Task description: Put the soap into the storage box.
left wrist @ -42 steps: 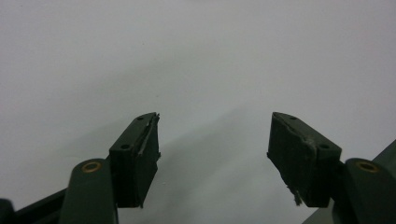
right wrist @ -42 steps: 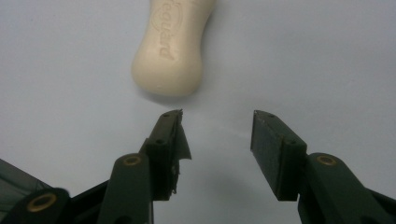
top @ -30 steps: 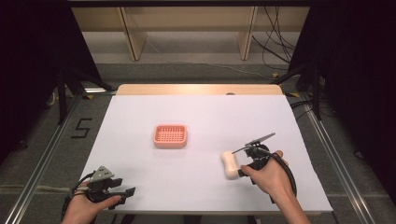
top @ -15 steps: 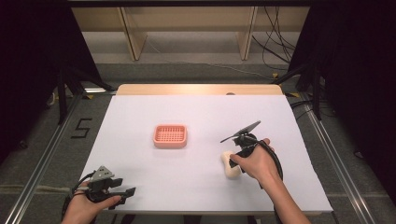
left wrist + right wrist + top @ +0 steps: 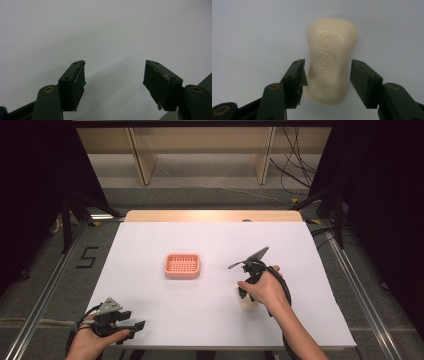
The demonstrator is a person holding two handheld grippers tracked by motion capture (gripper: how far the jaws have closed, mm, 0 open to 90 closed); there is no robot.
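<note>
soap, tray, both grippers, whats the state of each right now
soap bar: lying flat on the white table, logo side up, between the right gripper's jaws, not clamped
right gripper: open, jaws straddling the soap
left gripper: open, nothing between its jaws, held at the near left edge of the table
pink tray: upright, looks empty, mid table

We note a table with a white top and a bare wooden strip along its far edge. Two items lie directly on it. A pink ribbed tray sits left of centre, toward the far half. A cream bar of soap, stamped "Safeguard", lies flat right of centre, nearer the near edge, well apart from the tray.
</note>
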